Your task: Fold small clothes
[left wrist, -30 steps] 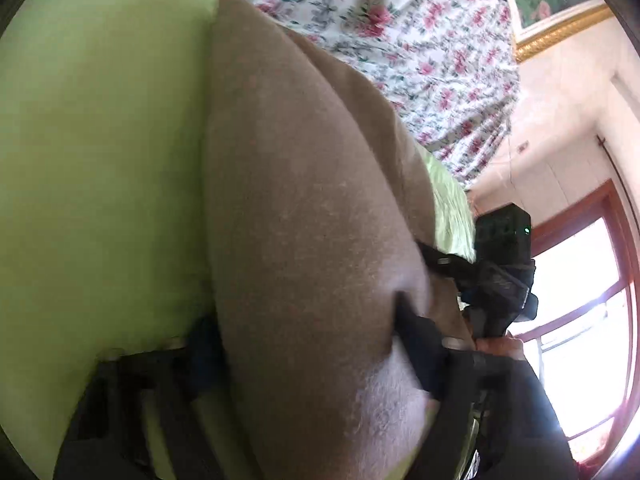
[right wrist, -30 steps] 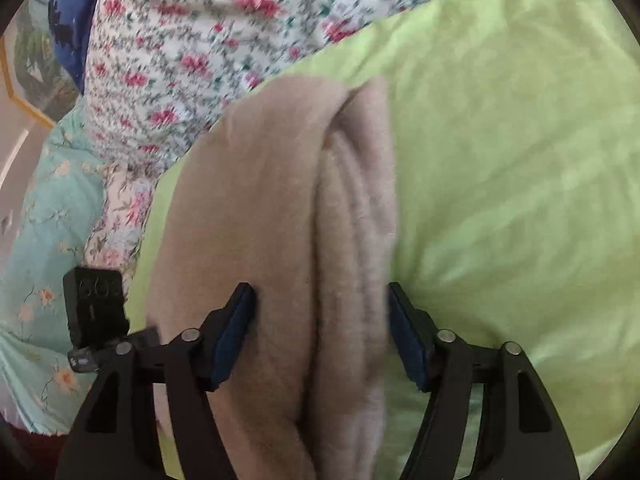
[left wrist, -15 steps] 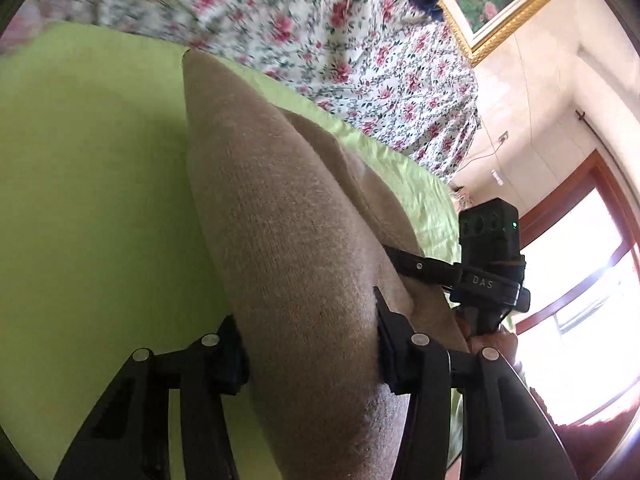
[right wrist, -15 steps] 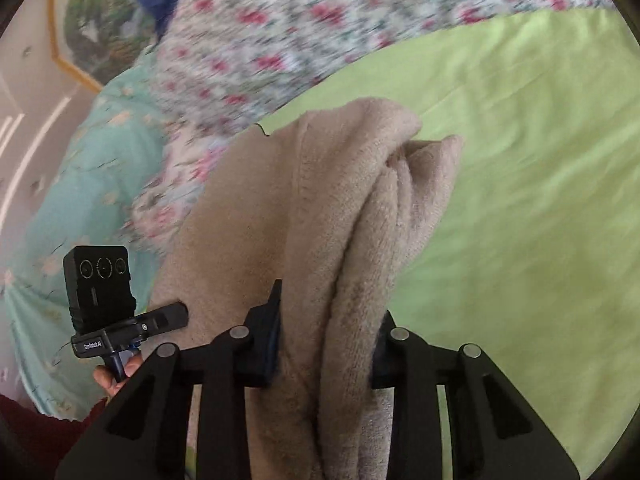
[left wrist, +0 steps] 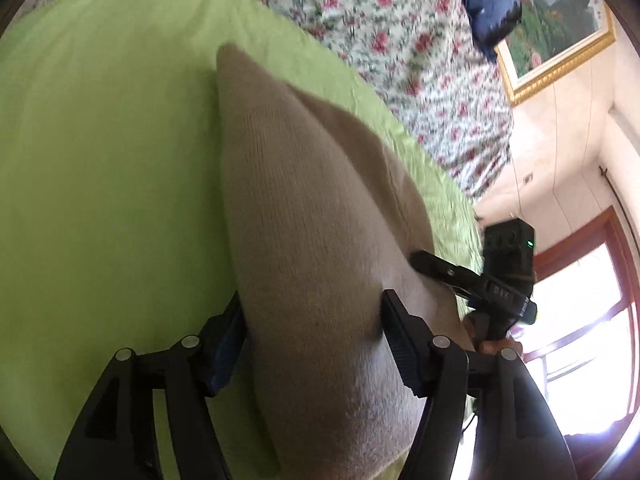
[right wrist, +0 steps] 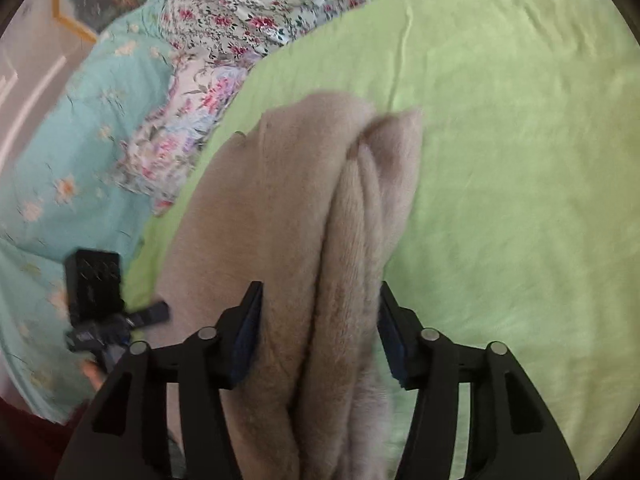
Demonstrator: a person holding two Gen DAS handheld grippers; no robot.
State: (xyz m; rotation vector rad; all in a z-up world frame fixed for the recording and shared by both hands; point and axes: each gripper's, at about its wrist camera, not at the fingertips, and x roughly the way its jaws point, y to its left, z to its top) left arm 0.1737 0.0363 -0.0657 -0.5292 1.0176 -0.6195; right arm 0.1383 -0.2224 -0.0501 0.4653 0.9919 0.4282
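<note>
A beige knitted garment (left wrist: 304, 216) hangs between both grippers above a lime green sheet (left wrist: 100, 160). My left gripper (left wrist: 314, 344) is shut on one edge of it, the cloth bulging between the fingers. My right gripper (right wrist: 318, 332) is shut on the other edge, where the garment (right wrist: 280, 208) bunches in folds. The right gripper also shows in the left wrist view (left wrist: 492, 280), at the right, clamped on the cloth. The left gripper shows in the right wrist view (right wrist: 100, 300), at the lower left.
The green sheet (right wrist: 520, 160) covers the bed. A floral quilt (left wrist: 400, 32) and a turquoise flowered cover (right wrist: 60, 160) lie behind. A dark blue pillow (left wrist: 488, 0), a gold-framed picture (left wrist: 560, 32) and a window (left wrist: 592, 320) are at the back.
Both grippers closed on the garment and lifted it off the sheet. More of the green sheet now shows beneath it.
</note>
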